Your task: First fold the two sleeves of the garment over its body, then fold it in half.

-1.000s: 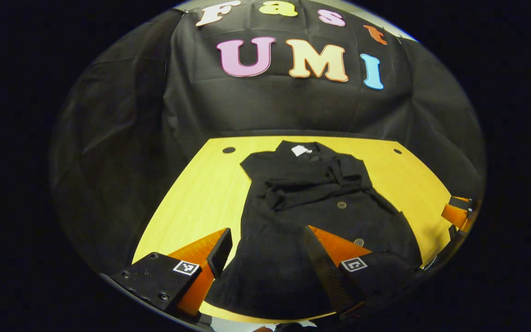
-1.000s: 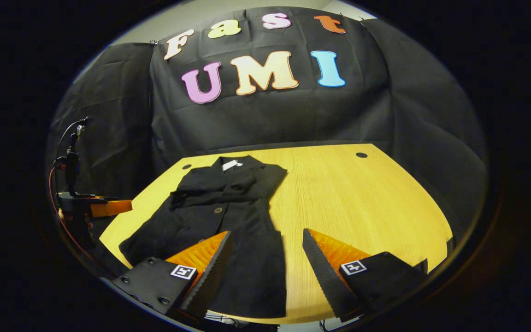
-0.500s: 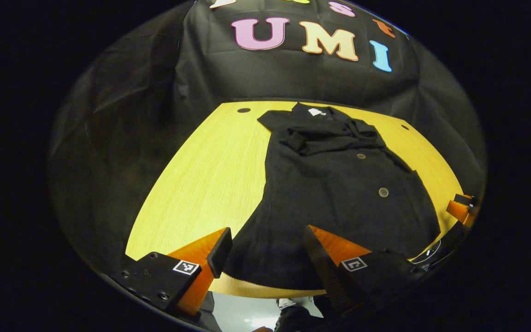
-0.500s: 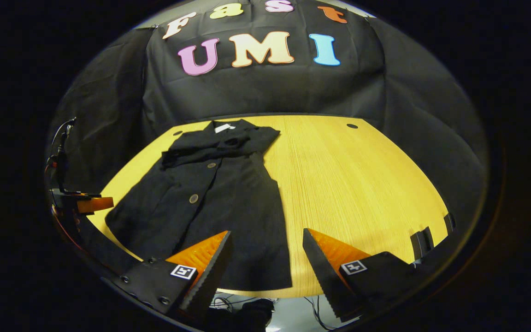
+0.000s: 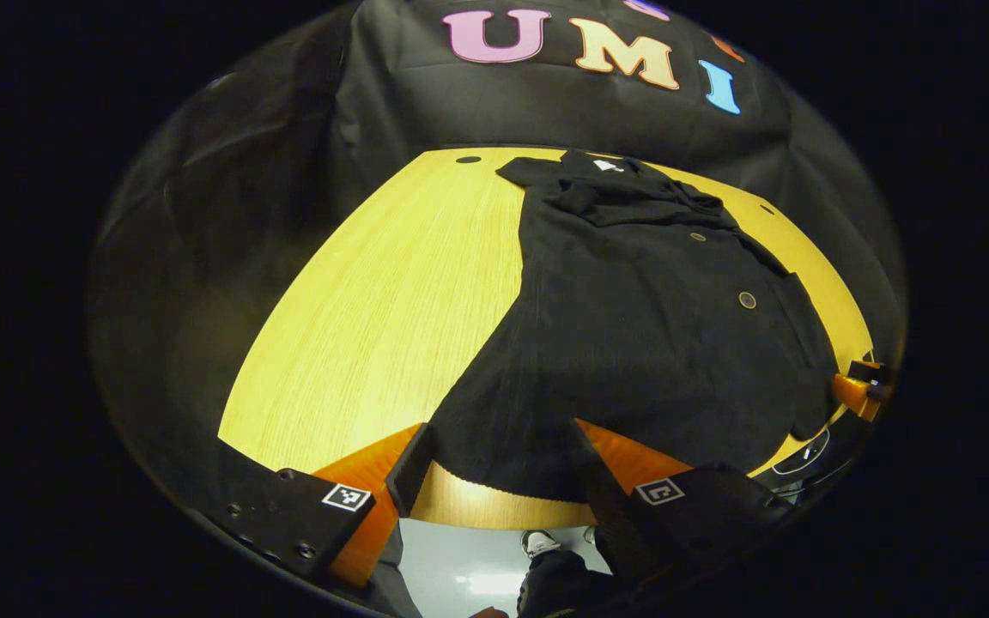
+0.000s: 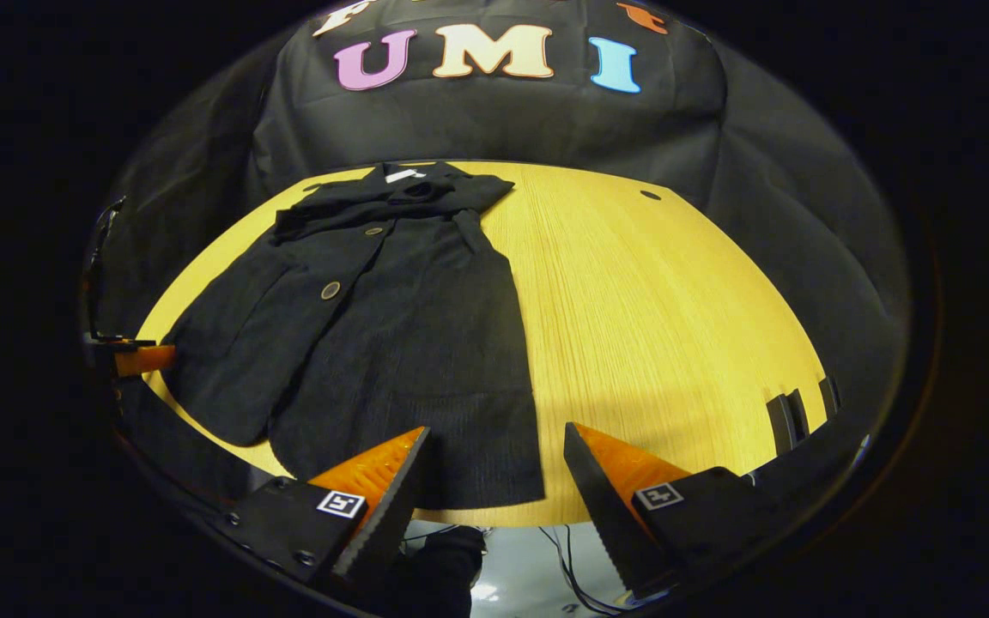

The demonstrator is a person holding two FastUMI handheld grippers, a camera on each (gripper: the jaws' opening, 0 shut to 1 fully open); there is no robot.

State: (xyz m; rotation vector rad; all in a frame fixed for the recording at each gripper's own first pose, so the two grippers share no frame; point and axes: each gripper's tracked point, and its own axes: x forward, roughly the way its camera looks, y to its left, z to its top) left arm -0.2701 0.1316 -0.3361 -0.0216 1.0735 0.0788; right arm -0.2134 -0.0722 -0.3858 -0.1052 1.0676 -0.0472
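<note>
The garment [image 5: 632, 343] is matt black cloth with a fine ribbed, corduroy-like nap, though the weave is hard to make out for certain. Its buttons [image 6: 330, 290] look smooth with a dull sheen. The table [image 6: 658, 318] has a smooth, light wood-grain top, faintly glossy under the light.

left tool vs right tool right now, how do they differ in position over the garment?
The left tool straddles the garment at its near hem, cloth between its fingers; the right tool sits at the hem's other corner, mostly over bare table. Whether the left tool touches the cloth I cannot tell. Both are open, and neither grips anything.
</note>
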